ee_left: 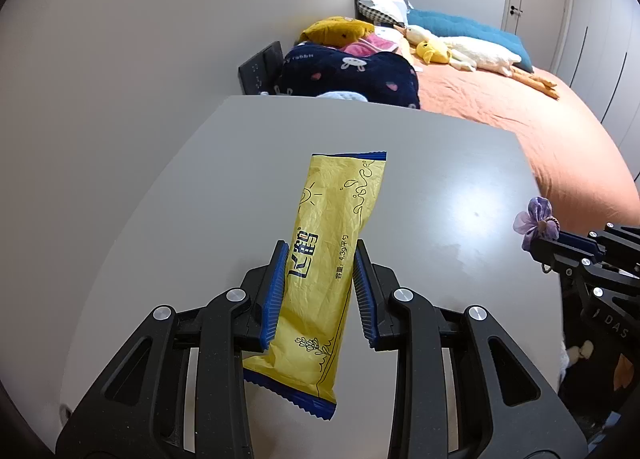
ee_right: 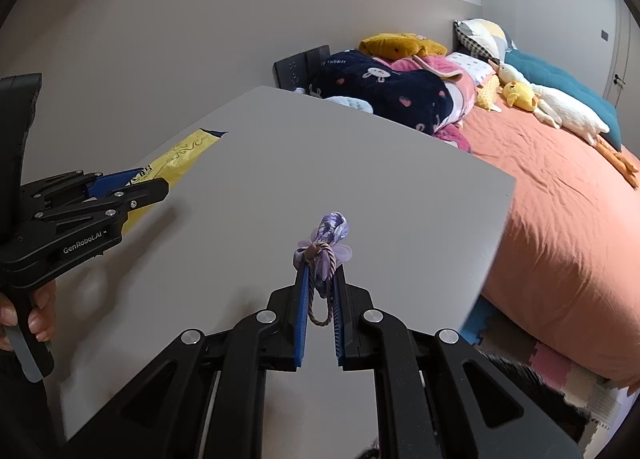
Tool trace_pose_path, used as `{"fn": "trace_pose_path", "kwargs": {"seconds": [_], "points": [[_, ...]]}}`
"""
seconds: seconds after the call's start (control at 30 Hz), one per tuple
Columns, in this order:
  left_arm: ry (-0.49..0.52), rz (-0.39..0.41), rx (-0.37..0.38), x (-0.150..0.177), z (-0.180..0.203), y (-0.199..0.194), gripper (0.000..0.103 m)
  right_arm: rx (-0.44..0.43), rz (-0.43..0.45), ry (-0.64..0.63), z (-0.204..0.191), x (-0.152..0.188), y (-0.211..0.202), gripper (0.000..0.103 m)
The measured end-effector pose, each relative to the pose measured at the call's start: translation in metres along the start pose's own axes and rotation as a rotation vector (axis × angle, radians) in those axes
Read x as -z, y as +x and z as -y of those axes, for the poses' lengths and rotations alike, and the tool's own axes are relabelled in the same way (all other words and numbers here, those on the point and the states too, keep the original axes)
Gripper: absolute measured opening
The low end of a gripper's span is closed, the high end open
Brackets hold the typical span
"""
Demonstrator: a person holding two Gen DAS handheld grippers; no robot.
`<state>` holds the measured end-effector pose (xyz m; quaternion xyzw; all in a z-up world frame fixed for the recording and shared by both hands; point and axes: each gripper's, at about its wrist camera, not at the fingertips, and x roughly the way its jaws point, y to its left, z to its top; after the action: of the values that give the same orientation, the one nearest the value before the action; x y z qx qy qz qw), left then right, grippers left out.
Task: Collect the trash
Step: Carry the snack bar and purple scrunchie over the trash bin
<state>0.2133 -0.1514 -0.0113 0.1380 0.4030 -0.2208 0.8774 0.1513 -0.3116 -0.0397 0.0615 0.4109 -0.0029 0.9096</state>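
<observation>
**Grey desk, both hands loaded**

Bedroom behind, bed (ee_left: 520,131) at 2 o'clock. Left gripper (ee_left: 322,291) fingers clamped on yellow wrapper (ee_left: 332,243), long axis toward 12. Right gripper (ee_right: 320,291) fingers pinching purple hair tie (ee_right: 326,243), off the desk (ee_right: 360,163). No bin visible; wrapper contents unclear.

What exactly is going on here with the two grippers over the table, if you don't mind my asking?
A person is collecting trash with a handheld gripper in each hand. The left gripper is shut on a yellow snack wrapper, held above the grey table. The right gripper pinches a purple flower hair tie. A bed lies beyond.
</observation>
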Motion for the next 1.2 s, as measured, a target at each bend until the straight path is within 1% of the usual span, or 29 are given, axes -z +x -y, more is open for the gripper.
{"fn": "trace_pose_path", "kwargs": {"seconds": [0.53,0.87,1.2], "points": [[0.016,0.036,0.004,0.032,0.047,-0.062,0.032,0.01,0.055,0.026,0.013,0.046,-0.078,0.012],[0.028,0.038,0.022,0.056,0.075,-0.084,0.032,0.03,0.083,0.052,0.024,0.076,-0.115,0.012],[0.05,0.051,0.051,0.073,0.106,-0.1,0.032,0.046,0.112,0.081,0.038,0.105,-0.146,0.012]]}}
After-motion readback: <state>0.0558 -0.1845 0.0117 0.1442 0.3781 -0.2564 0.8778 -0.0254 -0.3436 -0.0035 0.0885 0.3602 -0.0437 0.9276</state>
